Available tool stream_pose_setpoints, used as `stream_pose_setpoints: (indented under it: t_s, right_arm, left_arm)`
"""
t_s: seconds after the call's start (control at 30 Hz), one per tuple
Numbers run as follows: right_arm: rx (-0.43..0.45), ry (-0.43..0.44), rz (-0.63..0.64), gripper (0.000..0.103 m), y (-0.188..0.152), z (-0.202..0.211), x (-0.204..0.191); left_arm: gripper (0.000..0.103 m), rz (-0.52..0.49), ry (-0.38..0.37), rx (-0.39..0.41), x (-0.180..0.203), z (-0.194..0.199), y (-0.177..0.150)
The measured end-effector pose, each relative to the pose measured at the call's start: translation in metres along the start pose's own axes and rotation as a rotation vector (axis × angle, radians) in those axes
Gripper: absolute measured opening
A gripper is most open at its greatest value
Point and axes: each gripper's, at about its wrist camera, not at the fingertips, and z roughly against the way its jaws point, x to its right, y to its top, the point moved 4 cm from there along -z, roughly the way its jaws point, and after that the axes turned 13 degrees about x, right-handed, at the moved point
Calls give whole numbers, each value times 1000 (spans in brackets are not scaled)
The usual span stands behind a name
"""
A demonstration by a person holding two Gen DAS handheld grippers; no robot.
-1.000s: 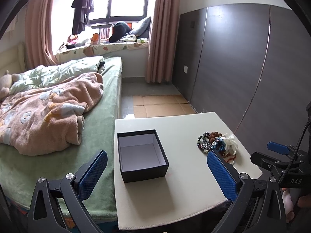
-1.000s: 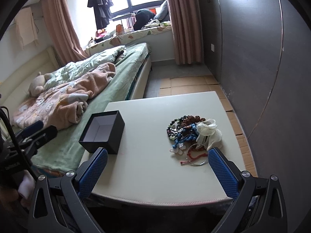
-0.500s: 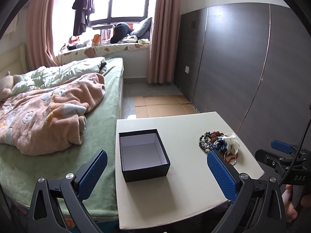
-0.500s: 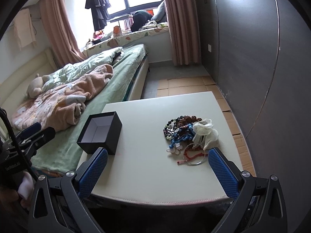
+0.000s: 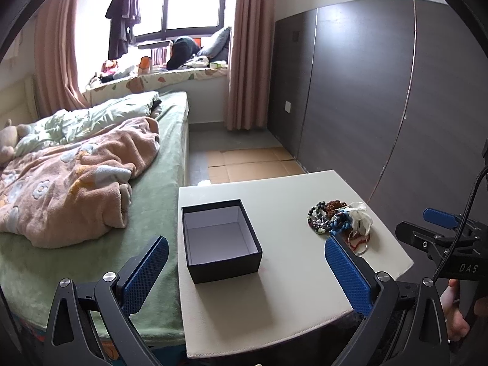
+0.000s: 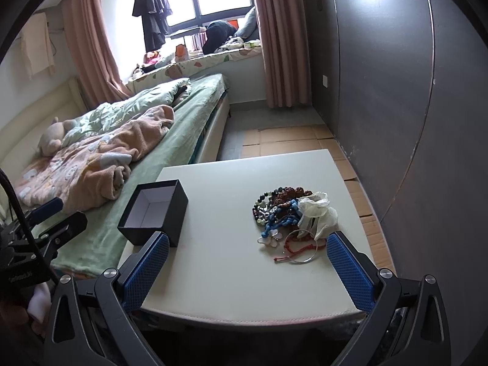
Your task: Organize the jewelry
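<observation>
Bright window [image 5: 183,3], pink curtains [image 5: 247,48], bed [image 5: 164,164], dark wall panels [image 5: 381,91].

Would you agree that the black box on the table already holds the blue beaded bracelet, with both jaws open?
No. The black box is empty, as the left wrist view shows; the blue beaded bracelet lies in the jewelry pile on the table. Both jaws are open.

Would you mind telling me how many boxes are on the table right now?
1. The black box sits open and empty near the table's left edge, beside the bed. The jewelry pile lies apart, to its right.
</observation>
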Motion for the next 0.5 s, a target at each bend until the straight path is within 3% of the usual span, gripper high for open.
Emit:
stream_pose_setpoints:
  t_s: [0.5]
  right_arm:
    - [-5, 7, -3, 103, -1, -1, -4]
  left_arm:
    - [102, 5, 4, -3, -3, 0, -2]
